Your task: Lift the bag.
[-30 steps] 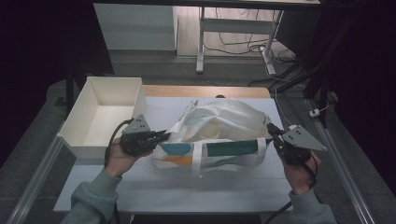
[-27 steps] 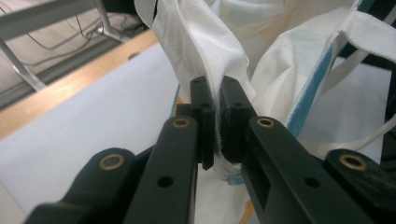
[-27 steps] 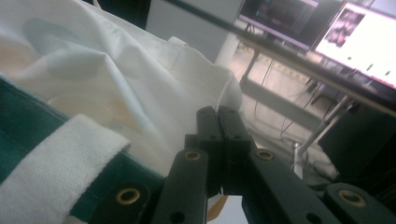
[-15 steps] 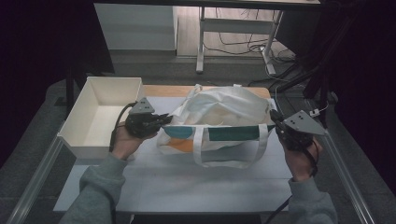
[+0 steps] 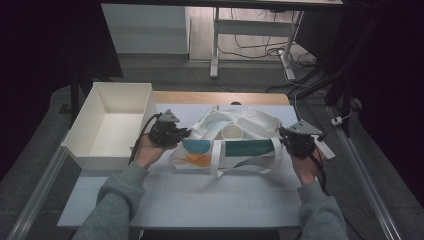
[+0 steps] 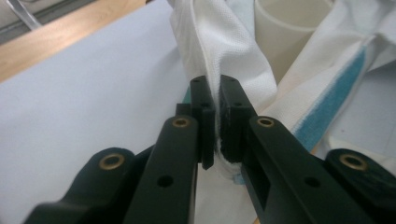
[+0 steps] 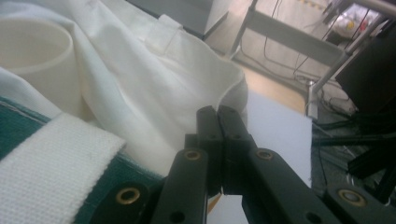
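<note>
The cloth bag (image 5: 230,142) lies mid-table on the white mat (image 5: 200,200), a pale cup (image 5: 231,132) inside its mouth; the left gripper (image 5: 184,133) pinches its left edge, the right gripper (image 5: 281,142) its right edge; an open white box (image 5: 112,125) sits just left.

Tongs (image 7: 219,116) closed — pinching bag (image 7: 154,88) edge
</note>
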Demonstrator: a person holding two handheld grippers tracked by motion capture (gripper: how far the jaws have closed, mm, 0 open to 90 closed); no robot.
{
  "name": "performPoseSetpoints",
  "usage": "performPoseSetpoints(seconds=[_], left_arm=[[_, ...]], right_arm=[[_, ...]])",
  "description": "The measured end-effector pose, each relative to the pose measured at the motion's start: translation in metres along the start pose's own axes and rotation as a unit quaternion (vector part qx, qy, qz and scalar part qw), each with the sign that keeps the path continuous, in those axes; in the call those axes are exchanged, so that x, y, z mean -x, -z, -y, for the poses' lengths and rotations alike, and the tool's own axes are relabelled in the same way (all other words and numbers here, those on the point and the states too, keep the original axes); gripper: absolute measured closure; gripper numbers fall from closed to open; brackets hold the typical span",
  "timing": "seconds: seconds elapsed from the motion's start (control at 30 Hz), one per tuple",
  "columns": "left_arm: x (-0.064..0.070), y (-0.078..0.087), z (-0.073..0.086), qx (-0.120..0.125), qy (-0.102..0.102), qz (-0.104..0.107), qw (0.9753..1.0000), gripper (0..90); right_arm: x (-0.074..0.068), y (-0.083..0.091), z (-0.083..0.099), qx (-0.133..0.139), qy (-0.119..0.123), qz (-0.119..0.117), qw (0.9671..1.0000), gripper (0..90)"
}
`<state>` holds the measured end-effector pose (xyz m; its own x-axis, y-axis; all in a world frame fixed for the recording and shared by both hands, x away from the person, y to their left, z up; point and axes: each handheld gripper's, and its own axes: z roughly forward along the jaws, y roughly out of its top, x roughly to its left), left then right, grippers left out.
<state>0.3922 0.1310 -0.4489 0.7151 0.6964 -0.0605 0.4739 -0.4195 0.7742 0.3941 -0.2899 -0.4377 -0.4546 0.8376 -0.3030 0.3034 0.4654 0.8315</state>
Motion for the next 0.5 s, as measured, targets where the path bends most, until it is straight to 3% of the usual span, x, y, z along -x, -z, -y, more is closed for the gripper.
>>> performPoseSetpoints(seconds=[0.13,0.4,0.47,0.5], left_arm=[[-0.0003,-0.0066,0.0038,-0.007,0.002,0.002,1.0000,85.9],[-0.0013,-0.0067,0.0033,-0.005,0.005,0.009,0.9999,84.6],[-0.0002,-0.0039,0.0026,0.001,0.007,0.007,1.0000,80.0],[0.0014,-0.0014,0.0020,0.008,0.008,0.005,0.9999,71.8]], right_arm=[[-0.0018,-0.0079,0.0052,-0.011,0.001,-0.005,0.9999,88.5],[0.0002,-0.0111,0.0049,-0.006,-0.005,-0.014,0.9999,88.1],[0.0012,-0.0093,0.0048,-0.002,-0.013,-0.021,0.9997,86.4],[0.0021,-0.0064,0.0042,0.004,-0.018,-0.025,0.9995,80.0]])
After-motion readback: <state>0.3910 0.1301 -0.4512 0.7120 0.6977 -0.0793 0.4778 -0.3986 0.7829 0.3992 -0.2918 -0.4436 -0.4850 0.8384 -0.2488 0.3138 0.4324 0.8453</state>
